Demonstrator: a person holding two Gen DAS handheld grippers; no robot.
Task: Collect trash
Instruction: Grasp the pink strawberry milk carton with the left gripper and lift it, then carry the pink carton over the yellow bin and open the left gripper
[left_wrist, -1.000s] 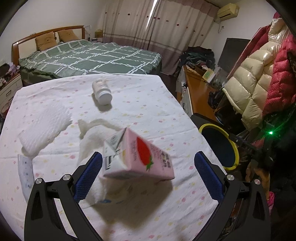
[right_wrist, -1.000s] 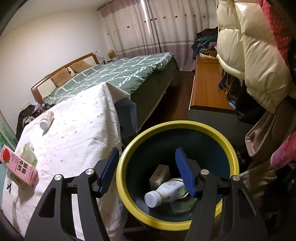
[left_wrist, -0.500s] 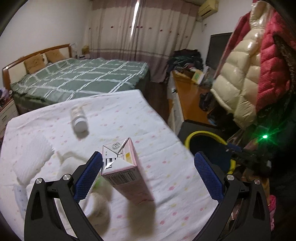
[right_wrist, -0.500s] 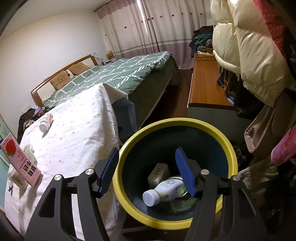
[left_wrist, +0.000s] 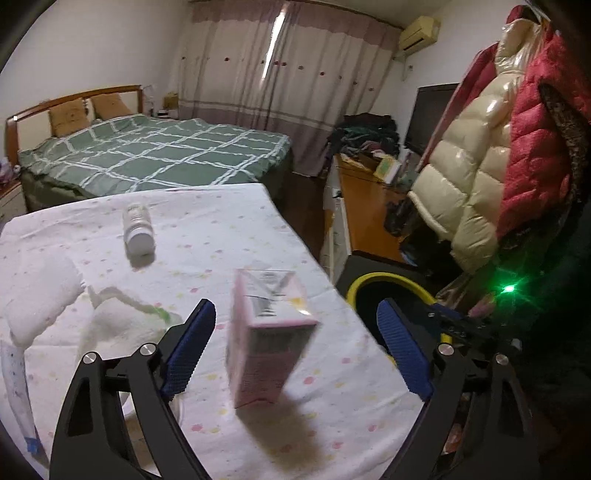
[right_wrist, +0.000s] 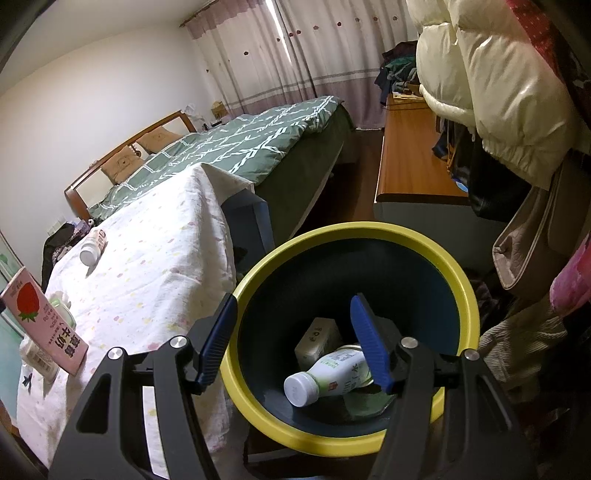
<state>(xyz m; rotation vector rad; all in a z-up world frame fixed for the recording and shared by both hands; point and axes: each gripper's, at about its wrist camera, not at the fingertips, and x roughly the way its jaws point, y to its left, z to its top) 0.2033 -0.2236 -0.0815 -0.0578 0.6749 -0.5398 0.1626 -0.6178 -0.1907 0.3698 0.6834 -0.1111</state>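
Note:
A pink strawberry milk carton (left_wrist: 266, 332) stands on the dotted white tablecloth (left_wrist: 221, 236), its folded top facing my camera. My left gripper (left_wrist: 295, 350) is closing around it; both blue pads (left_wrist: 192, 347) are still apart from its sides. The right wrist view shows the same carton (right_wrist: 40, 321) at the far left. A white bottle (left_wrist: 137, 230) lies further back on the table. My right gripper (right_wrist: 293, 341) hangs open over the yellow-rimmed bin (right_wrist: 461, 280), holding nothing. In the bin lie a white bottle (right_wrist: 325, 373) and a small carton (right_wrist: 317, 338).
Crumpled white tissue (left_wrist: 118, 325) and a white padded sheet (left_wrist: 40, 295) lie left of the carton. The bin (left_wrist: 391, 280) sits just off the table's right edge. Beyond are a green bed (left_wrist: 155, 158), a wooden cabinet (right_wrist: 410, 155) and hanging puffy coats (left_wrist: 480, 166).
In the left wrist view the carton went from lying sideways to standing end-on between the jaws. The left jaws narrowed and the view swung towards the bin. The right gripper stayed put.

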